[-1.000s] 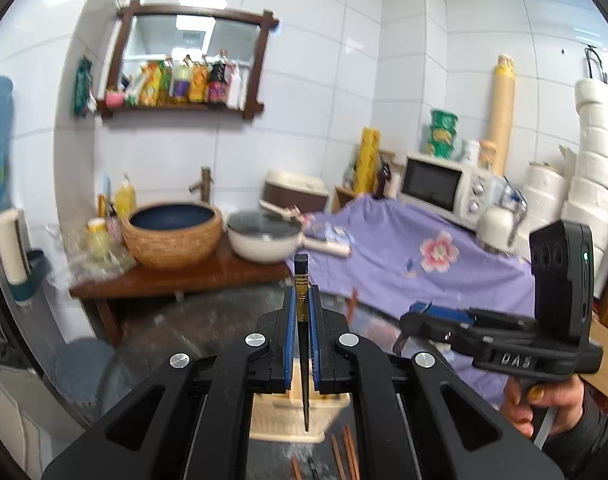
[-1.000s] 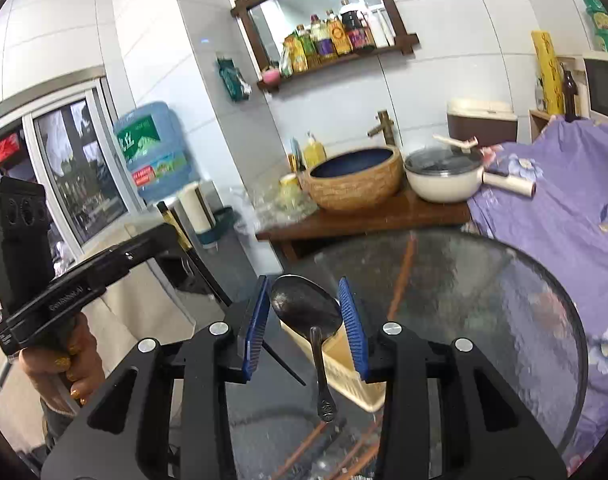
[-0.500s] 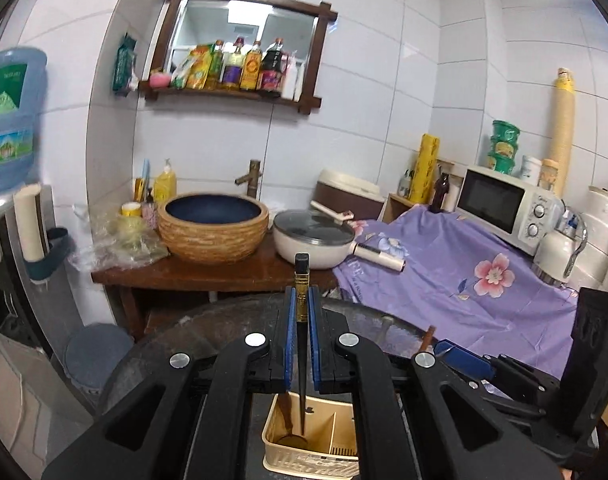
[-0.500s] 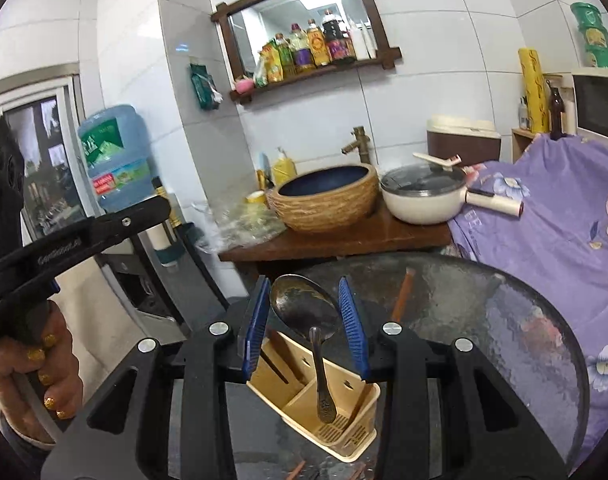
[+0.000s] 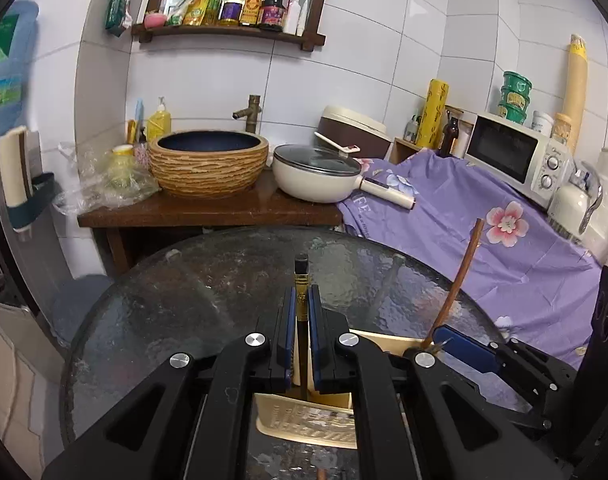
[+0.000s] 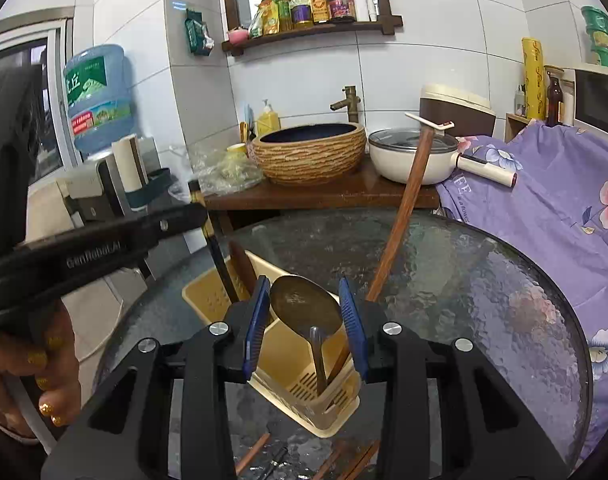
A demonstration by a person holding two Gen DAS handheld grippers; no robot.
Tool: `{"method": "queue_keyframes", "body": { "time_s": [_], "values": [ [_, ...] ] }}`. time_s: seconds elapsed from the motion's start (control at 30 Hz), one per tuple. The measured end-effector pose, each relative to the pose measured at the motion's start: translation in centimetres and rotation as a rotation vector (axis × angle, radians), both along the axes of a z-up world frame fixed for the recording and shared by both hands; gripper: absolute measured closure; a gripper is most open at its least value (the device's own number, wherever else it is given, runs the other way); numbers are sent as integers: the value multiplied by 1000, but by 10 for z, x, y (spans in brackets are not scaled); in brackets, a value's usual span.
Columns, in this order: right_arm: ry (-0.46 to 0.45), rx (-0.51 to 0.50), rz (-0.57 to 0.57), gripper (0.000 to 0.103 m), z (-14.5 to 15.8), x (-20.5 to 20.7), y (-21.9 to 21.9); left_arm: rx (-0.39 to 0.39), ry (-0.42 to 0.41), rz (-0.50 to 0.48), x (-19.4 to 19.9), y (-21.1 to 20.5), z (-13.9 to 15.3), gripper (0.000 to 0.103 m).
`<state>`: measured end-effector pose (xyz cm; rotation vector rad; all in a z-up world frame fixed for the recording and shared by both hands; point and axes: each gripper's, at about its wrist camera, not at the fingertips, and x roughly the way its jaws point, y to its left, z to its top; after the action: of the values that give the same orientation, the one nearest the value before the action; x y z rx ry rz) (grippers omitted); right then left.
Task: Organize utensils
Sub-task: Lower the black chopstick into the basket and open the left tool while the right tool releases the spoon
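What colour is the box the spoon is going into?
The box is pale yellow, seen best in the right wrist view.

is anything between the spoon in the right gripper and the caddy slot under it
Nothing visible blocks it. The right gripper holds the spoon by its bowl, handle hanging into an open compartment of the caddy. A long wooden utensil leans in that end beside it, close to the handle, but not across the opening.
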<state>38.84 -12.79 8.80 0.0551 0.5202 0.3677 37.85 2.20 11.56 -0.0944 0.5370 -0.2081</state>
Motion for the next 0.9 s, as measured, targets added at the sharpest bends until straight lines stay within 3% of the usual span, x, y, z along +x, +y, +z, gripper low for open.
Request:
{"method": "queue_keyframes", "body": {
  "time_s": [0.3, 0.37, 0.43, 0.5, 0.57, 0.63, 0.77, 0.9],
  "values": [
    [-6, -11, -24, 65, -8, 0, -2, 11, -5, -16, -1, -2, 1, 96],
    [1, -7, -23, 63, -9, 1, -2, 5, 2, -30, -1, -2, 1, 92],
    [0, -2, -32, 55, -9, -1, -5, 1, -1, -41, -4, -2, 1, 69],
    [-10, 2, -41, 50, -9, -5, -9, 5, -15, -39, -10, -1, 2, 56],
    [-20, -2, -49, 50, -8, -13, -12, 29, -40, -22, -20, 1, 0, 51],
    [-25, -7, -45, 50, -9, -26, -15, 34, -39, -3, -29, 7, -4, 33],
    [17, -26, -29, 46, -22, -48, -20, 15, -2, -9, -49, 18, -22, 26],
    [127, -66, -25, 46, -49, -64, -24, 57, 56, -5, -67, 19, -50, 23]
  ]
}}
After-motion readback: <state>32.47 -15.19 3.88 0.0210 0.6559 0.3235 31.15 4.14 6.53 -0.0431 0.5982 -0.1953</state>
